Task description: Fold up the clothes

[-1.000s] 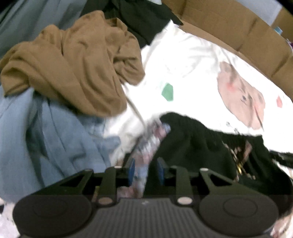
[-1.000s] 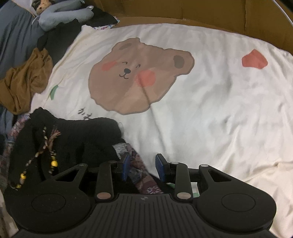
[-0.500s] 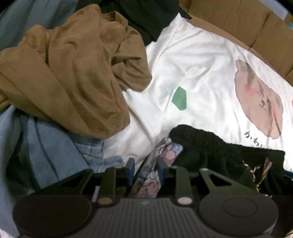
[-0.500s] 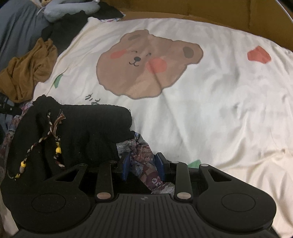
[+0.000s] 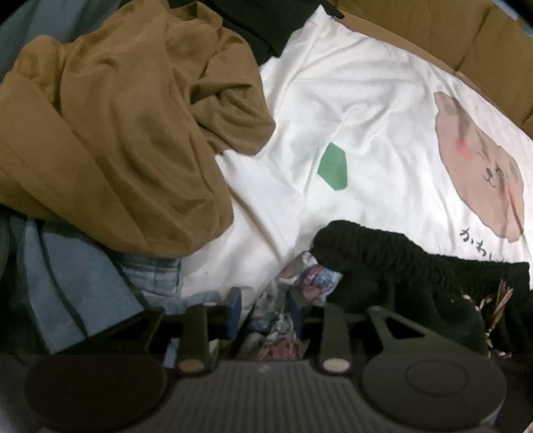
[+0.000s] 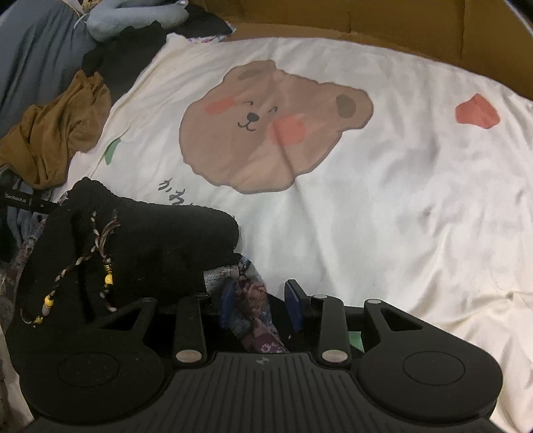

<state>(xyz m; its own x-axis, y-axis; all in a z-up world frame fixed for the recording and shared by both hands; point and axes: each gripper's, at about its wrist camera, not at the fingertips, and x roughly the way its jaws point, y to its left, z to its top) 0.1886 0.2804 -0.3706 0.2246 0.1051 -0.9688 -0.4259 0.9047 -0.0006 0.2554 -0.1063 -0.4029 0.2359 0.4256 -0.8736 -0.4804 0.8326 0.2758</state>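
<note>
1. Patterned garment (image 6: 256, 316) with black knit top part (image 6: 143, 239): bunched at the near edge of the white bear-print sheet (image 6: 383, 206), stretched between the two tools; braided cords with yellow beads (image 6: 106, 283) hang across the black knit.
2. Surface: sheet spread flat, brown bear face (image 6: 266, 130) in the middle, a red patch (image 6: 476, 111) toward its far right corner, a green patch (image 5: 333, 166) near its left edge. Brown cardboard wall (image 6: 366, 20) runs along the far edge.
3. Left edge of the sheet: crumpled brown garment (image 5: 116, 133) lying over pale blue denim (image 5: 66, 283); dark and grey-blue clothes heaped behind it.
4. Left tool (image 5: 265, 311): low over the sheet, blue pads parted somewhat, patterned fabric running between them; whether they pinch it, cannot tell.
5. Right tool (image 6: 261, 301): low, pointing across the sheet, pads parted, fabric lying against the left pad with a gap on the right; grip, cannot tell.
</note>
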